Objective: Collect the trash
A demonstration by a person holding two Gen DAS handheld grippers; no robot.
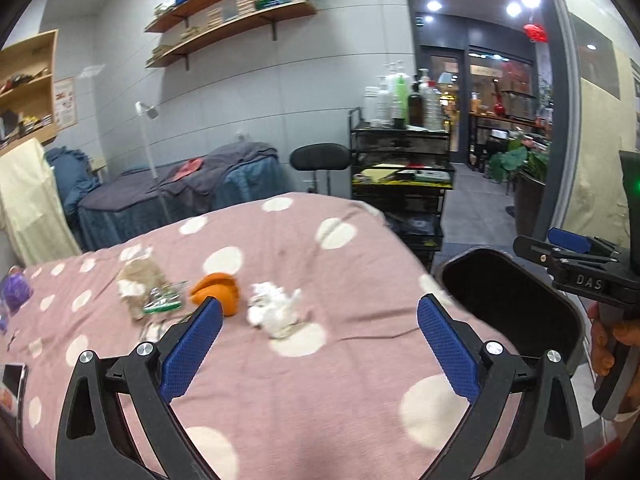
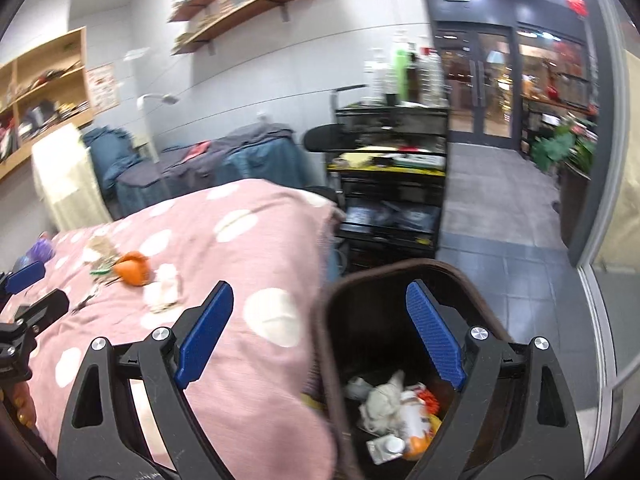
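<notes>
Trash lies on a pink polka-dot bed (image 1: pixel 304 380): a crumpled white tissue (image 1: pixel 274 308), an orange peel (image 1: pixel 218 290), a green-and-silver wrapper (image 1: pixel 162 300) and a brownish crumpled bag (image 1: pixel 140 276). My left gripper (image 1: pixel 320 308) is open and empty, hovering just short of the tissue. A dark bin (image 2: pixel 332 320) stands at the bed's right edge and holds several pieces of trash (image 2: pixel 400 412). My right gripper (image 2: pixel 320 292) is open and empty above the bin's rim. The tissue (image 2: pixel 164 290) and peel (image 2: pixel 134 268) also show in the right wrist view.
A purple object (image 1: pixel 16 290) and a phone-like item (image 1: pixel 12 380) lie at the bed's left. A black cart (image 1: pixel 400 168) with bottles, a stool (image 1: pixel 320 156) and a second bed (image 1: pixel 180 188) stand behind. Tiled floor (image 2: pixel 500 220) leads to glass doors.
</notes>
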